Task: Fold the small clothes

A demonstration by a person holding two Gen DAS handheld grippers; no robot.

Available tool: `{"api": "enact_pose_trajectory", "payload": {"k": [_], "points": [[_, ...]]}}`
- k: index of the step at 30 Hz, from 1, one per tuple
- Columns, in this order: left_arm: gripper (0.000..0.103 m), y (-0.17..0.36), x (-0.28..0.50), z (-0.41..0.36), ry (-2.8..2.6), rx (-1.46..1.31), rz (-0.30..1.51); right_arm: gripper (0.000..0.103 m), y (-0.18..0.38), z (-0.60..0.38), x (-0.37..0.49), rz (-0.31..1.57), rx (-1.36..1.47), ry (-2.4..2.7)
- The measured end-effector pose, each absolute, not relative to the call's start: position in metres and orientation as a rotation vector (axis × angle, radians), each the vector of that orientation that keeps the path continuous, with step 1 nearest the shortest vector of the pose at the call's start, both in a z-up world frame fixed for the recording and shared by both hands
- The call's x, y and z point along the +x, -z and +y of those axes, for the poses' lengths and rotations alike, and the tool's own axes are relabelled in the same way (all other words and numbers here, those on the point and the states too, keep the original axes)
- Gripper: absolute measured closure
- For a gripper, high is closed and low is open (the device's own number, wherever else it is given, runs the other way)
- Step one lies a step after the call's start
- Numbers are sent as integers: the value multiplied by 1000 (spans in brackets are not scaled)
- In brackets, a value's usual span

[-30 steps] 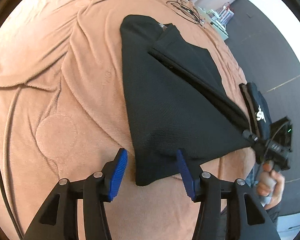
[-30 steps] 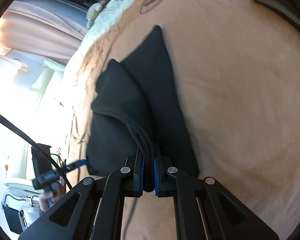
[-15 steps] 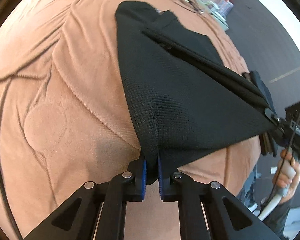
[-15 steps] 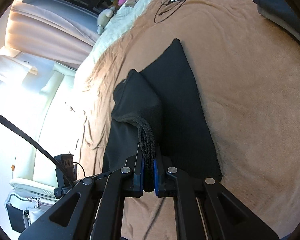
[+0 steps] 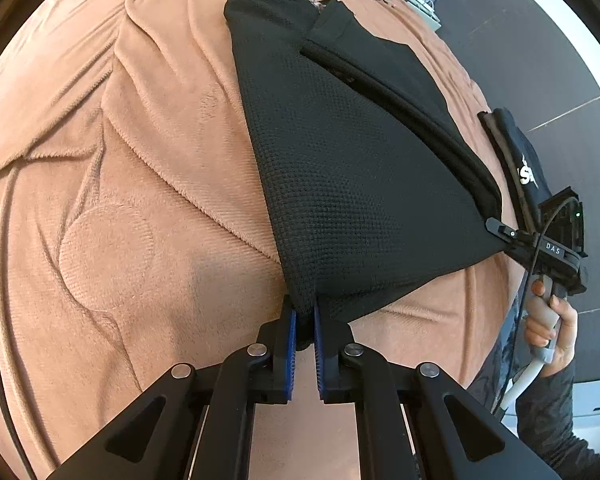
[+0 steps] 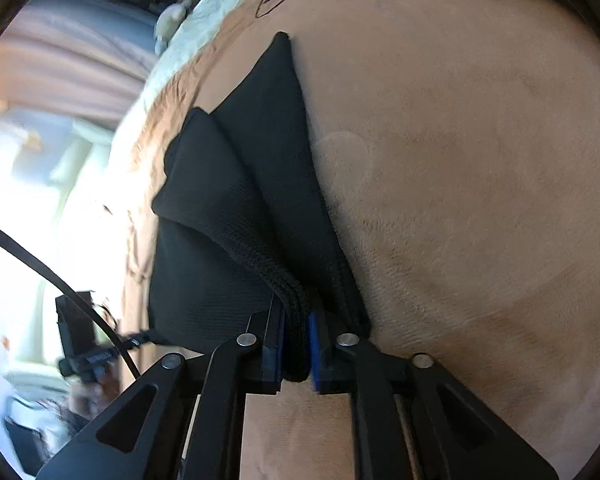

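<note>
While both corners of the black garment (image 5: 352,168) are pinched and it spans taut above the tan blanket on the bed (image 5: 120,208), my biggest worry is the cloth dropping unevenly: the right gripper (image 6: 296,344) has its fingers beginning to part around the thick rolled hem, and if that edge slips out before the left side lowers, I judge the fold will skew or bunch. A smaller worry is the loose flap along the garment's upper seam creasing underneath as it lands. My left gripper (image 5: 305,336) is pitched steeply down toward the bed, fingers clenched on the near corner of the cloth. My right one is also angled down, low over the blanket, with the hem between its blue pads (image 6: 314,344); its hand (image 5: 552,320) wraps the handle.
</note>
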State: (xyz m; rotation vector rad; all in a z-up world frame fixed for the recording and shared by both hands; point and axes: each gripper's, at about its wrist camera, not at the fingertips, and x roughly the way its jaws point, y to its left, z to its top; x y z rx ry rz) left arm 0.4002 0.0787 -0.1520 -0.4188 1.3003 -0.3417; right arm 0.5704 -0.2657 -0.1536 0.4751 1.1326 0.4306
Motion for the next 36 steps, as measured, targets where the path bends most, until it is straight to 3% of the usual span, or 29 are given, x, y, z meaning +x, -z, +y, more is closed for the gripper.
{"api": "enact_pose_trajectory", "payload": {"k": [2,4,6,8,10,24,30,36], "points": [[94,147,403,78,349,-423,1296,80,132,-256,568,1115,367,-405],[93,142,407,78,332,-419,1286,57,116,-246,569,1093,300,-399],[88,136,409,82,318,-427,1268,46,102,-232,569,1064,223,-389],[71,131,413,87,308,-455,1239,46,93,-216,572,1051,160,-394],[63,128,419,93,286,-473,1213,46,88,-197,576,1041,111,-414],[63,134,439,129,216,-621,1146,46,100,-81,612,1008,-269,-519],[63,136,435,147,198,-653,1126,64,124,-34,633,1021,-446,-500],[63,137,435,154,195,-665,1121,65,144,-3,648,1038,-597,-432]]}}
